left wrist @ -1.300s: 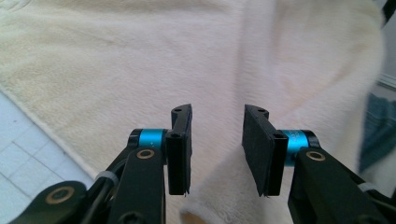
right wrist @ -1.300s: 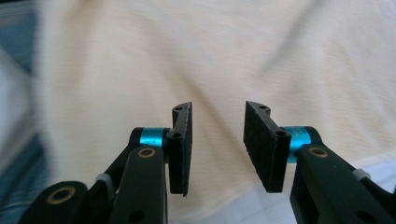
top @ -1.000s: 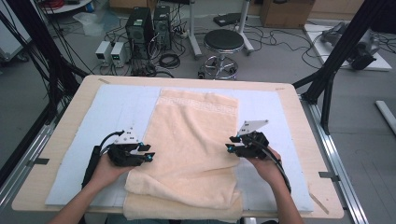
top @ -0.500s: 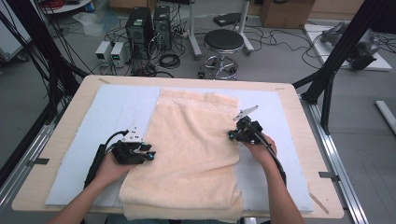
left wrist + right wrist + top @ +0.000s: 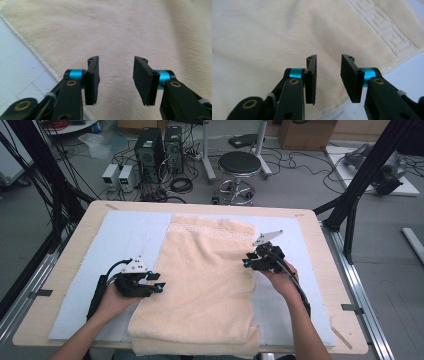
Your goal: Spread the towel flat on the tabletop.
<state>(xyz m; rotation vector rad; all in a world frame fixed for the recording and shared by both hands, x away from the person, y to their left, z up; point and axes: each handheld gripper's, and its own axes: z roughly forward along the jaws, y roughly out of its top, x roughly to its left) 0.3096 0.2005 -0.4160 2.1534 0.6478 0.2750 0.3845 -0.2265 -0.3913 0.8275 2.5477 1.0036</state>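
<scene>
The towel (image 5: 205,280) — cream, plush, with a woven key-pattern band along its far end — lies flat down the middle of the pale blue mat (image 5: 125,240) on the wooden bench (image 5: 80,225). At the towel's left edge the left claw (image 5: 159,288) has just been opening, jaws apart with nothing between. At its right edge the right claw (image 5: 246,262) — likewise just widened — gapes empty.

Wooden table (image 5: 320,235), pale blue mat (image 5: 125,237) across its top, cream towel (image 5: 205,285) spread down the mat's middle, near end seemingly folded double
</scene>
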